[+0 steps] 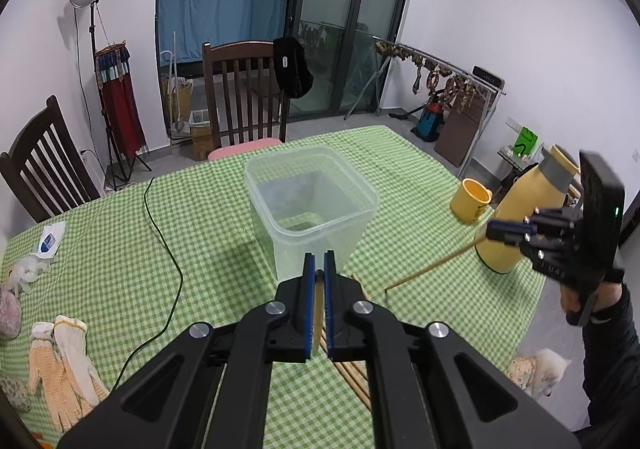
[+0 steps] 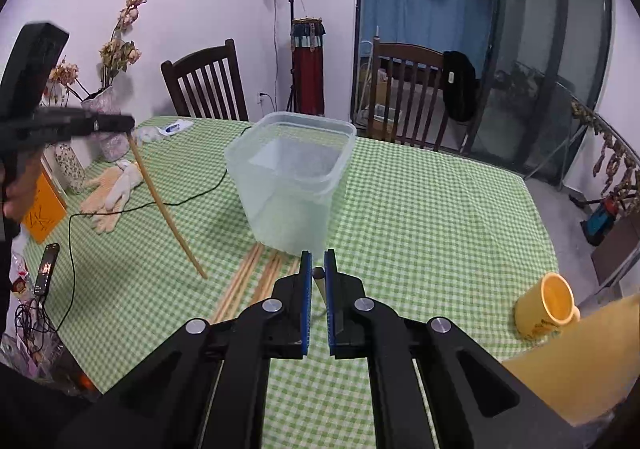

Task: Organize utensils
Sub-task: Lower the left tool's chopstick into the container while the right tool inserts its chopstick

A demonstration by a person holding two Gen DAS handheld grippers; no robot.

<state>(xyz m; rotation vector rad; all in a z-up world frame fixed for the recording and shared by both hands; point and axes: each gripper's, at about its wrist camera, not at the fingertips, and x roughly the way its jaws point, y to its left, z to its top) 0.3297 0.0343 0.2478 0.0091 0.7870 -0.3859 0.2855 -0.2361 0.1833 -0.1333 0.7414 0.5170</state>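
Here, each of my tongs is clamped on one thin, pale wooden chopstick. My left gripper (image 1: 319, 263) pinches its chopstick (image 2: 168, 209) near the top, so the stick hangs slanted above the green checked tablecloth (image 1: 208, 209). My right gripper (image 2: 318, 261) points downward, with its chopstick (image 1: 432, 267) trailing out sideways, the tip lifted off the cloth. The translucent, square plastic container (image 1: 312, 201) stands straight ahead, with loose chopsticks (image 2: 256, 281) lying flat just before it. My own fingers hide both gripped ends.
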